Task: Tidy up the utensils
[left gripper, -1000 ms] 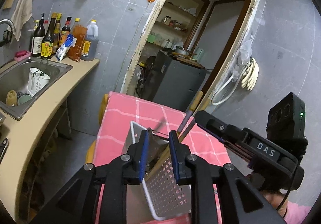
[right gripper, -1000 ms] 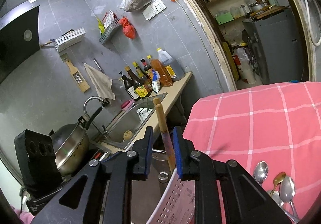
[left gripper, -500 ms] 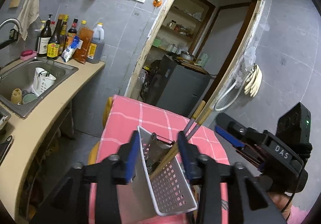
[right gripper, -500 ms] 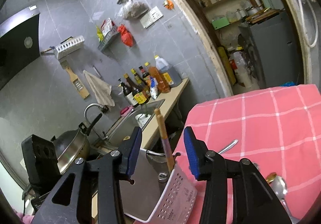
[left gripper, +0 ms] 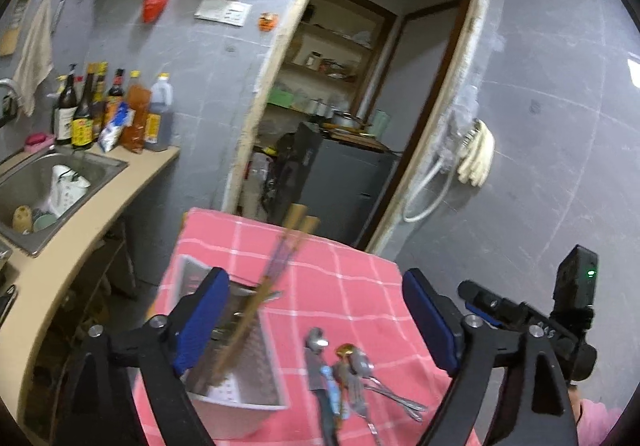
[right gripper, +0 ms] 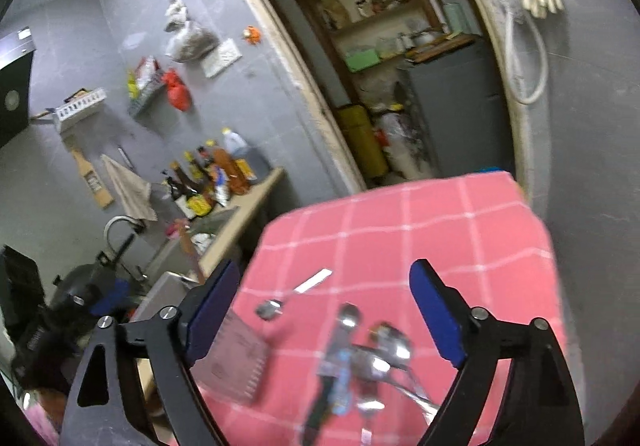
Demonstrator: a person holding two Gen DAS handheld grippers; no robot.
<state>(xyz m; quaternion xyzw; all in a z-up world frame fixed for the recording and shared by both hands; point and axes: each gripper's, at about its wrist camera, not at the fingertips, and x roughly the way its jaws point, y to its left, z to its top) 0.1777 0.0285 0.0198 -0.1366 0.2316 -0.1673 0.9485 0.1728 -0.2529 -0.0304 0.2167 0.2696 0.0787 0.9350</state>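
Note:
A white perforated utensil basket (left gripper: 244,386) stands on the left part of the pink checked table (left gripper: 344,286), with wooden chopsticks (left gripper: 276,266) leaning in it. Several spoons (left gripper: 352,362) lie in a pile to its right. My left gripper (left gripper: 316,322) is wide open and empty, above the basket and the spoons. In the right wrist view my right gripper (right gripper: 324,314) is also wide open and empty above the blurred spoons (right gripper: 372,354), with the basket (right gripper: 236,362) at lower left. A single spoon (right gripper: 296,292) lies apart. The right gripper's body (left gripper: 532,322) shows at the left view's right edge.
A beige counter with a sink (left gripper: 44,186) and bottles (left gripper: 112,118) runs along the left. A doorway (left gripper: 360,126) with shelves and a dark cabinet lies beyond the table. Pale gloves (left gripper: 476,154) and a hose hang on the right wall.
Both grippers have opened wide and let go: the left released the basket, the right released the chopsticks, which now lean in the basket. Both views have pulled back and swung toward the spoons.

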